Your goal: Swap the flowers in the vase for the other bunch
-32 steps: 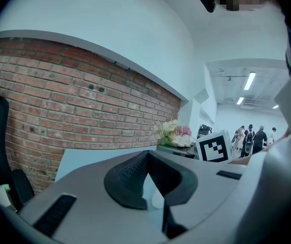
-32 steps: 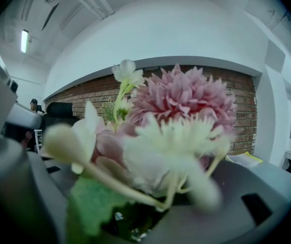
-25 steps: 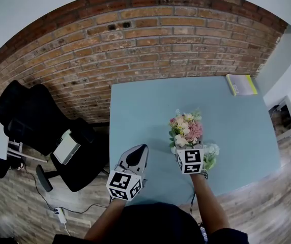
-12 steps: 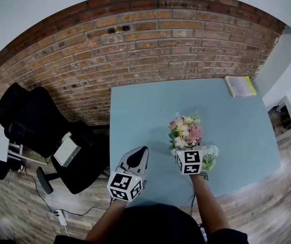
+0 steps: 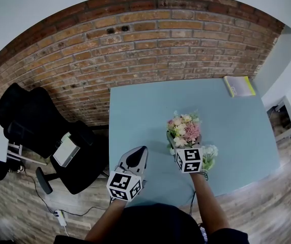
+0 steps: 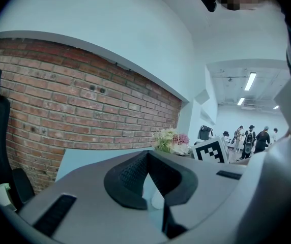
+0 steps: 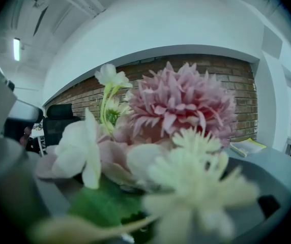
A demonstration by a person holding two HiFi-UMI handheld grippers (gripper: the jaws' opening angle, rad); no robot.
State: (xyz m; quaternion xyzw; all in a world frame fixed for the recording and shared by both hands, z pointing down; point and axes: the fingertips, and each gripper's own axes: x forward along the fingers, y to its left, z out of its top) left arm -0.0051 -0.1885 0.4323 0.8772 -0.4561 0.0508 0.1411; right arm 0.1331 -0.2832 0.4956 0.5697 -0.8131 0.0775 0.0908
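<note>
A bunch of pink and cream flowers [image 5: 184, 129] stands upright near the middle of the light blue table [image 5: 140, 111]. My right gripper [image 5: 184, 139] reaches around its lower part. Its jaws have just been opening, and the bunch is still between them, with the dark left finger [image 5: 170, 138] standing off it. In the right gripper view the blooms [image 7: 178, 105] fill the picture. A second bunch, white and green [image 5: 210, 153], lies just right of that gripper. No vase shows. My left gripper [image 5: 137, 155] hangs over the table's near left corner, shut and empty.
A yellow-green book [image 5: 240, 85] lies at the table's far right corner. A black office chair [image 5: 38, 121] stands on the floor to the left. A brick wall [image 5: 135, 44] runs behind the table. Several people [image 6: 250, 136] stand far off in the left gripper view.
The right gripper's jaws have spread, and its dark left finger now shows beside the pink bunch. The bunch and the left gripper have stayed put.
</note>
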